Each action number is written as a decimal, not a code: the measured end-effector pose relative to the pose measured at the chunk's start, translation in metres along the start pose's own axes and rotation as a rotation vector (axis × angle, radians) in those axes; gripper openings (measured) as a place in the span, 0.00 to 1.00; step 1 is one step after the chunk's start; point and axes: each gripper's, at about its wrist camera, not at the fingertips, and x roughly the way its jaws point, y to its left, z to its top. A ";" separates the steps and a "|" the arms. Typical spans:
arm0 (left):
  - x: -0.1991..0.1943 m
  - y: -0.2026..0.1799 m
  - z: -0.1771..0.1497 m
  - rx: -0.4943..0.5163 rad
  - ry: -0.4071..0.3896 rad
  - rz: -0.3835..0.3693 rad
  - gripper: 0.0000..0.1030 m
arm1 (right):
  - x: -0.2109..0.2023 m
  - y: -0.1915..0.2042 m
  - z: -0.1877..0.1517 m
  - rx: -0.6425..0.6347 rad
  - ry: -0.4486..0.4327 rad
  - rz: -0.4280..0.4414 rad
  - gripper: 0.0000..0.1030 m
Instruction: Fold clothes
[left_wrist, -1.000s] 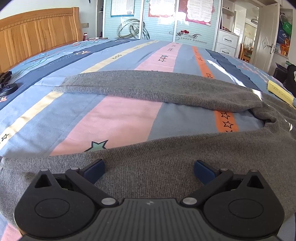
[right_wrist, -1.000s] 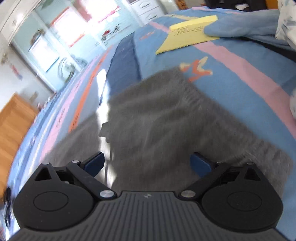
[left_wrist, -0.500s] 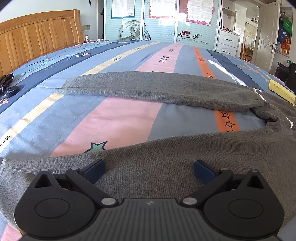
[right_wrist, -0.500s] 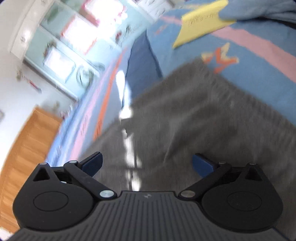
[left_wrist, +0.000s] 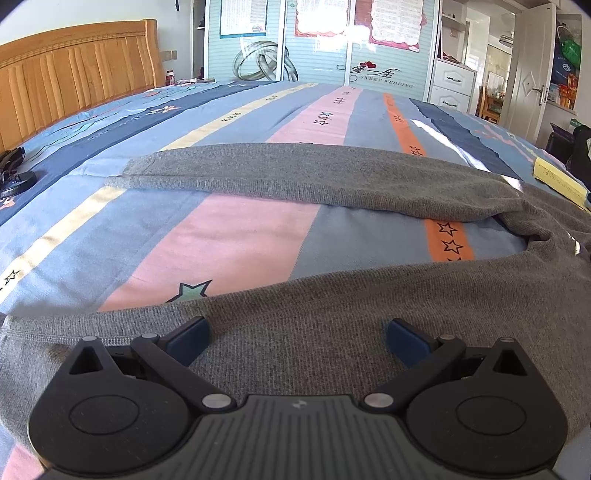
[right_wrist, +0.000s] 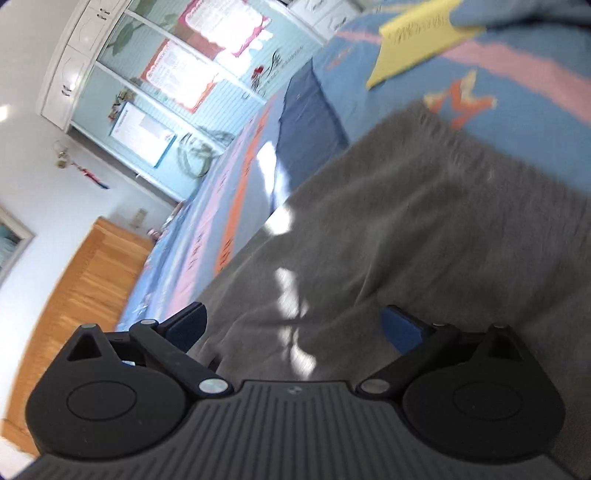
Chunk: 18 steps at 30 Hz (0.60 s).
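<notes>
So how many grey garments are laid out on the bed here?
1: a grey knitted sweater spread on the striped bedsheet, under both grippers. More could lie outside the views.

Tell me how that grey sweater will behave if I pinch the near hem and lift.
The grey sweater will likely drape limp, since it already sags and wrinkles over the bedspread. Its long sleeve lies stretched out and would probably trail behind. The knit looks grippy, so the left gripper, now open, shouldn't slip.
</notes>
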 end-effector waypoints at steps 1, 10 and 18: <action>0.000 0.000 0.000 -0.003 0.000 -0.001 0.99 | -0.003 0.004 -0.002 -0.004 0.003 0.013 0.97; 0.000 -0.001 -0.001 0.009 0.000 -0.003 0.99 | 0.026 0.026 -0.019 -0.091 0.152 0.082 0.96; 0.001 0.003 0.001 -0.012 -0.001 -0.006 0.99 | -0.033 0.009 0.000 -0.008 -0.061 0.113 0.96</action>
